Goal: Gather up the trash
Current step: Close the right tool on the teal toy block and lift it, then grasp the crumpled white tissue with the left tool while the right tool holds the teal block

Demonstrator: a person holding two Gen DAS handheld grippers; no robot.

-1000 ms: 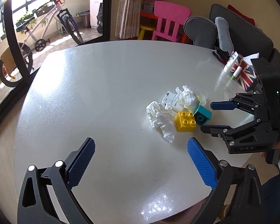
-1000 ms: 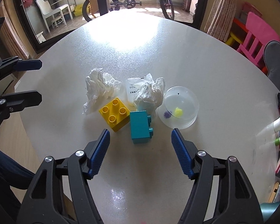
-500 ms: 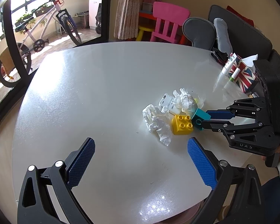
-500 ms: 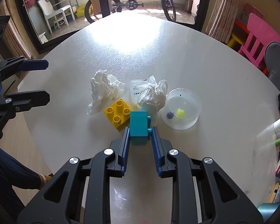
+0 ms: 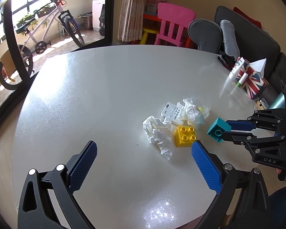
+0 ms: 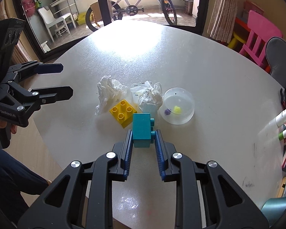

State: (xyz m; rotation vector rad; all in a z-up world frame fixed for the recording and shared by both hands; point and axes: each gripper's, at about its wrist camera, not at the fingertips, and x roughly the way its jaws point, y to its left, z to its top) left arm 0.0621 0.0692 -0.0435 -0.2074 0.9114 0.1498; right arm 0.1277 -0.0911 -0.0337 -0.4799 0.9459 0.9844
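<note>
I have the teal brick [image 6: 142, 128] clamped in the right tongs [image 6: 143, 139], the pads pressing on its near end only, so most of the block sticks out in front of the tips. In the left wrist view it sits off the table [image 5: 104, 95], tilted, studs facing sideways. That shallow bite is my worry: a quick swing or a knock and I reckon the brick pivots out and drops back among the rubbish.

The actual trash lies just beyond it. One crumpled tissue [image 6: 109, 91] sits left of the yellow brick [image 6: 123, 112], a second wad [image 6: 149, 98] rests against a small printed white packet [image 6: 136, 92], and a clear shallow dish [image 6: 178, 106] with bits inside stands to the right. The teal brick hangs right over the near edge of that cluster, so carrying it low could drag the yellow brick or tip the dish.

My left tongs [image 5: 143, 168] are spread wide with nothing between them, low over the table, the nearer tissue ahead and slightly right of them. Its loose tail may slip the pads if I bite too shallow.
</note>
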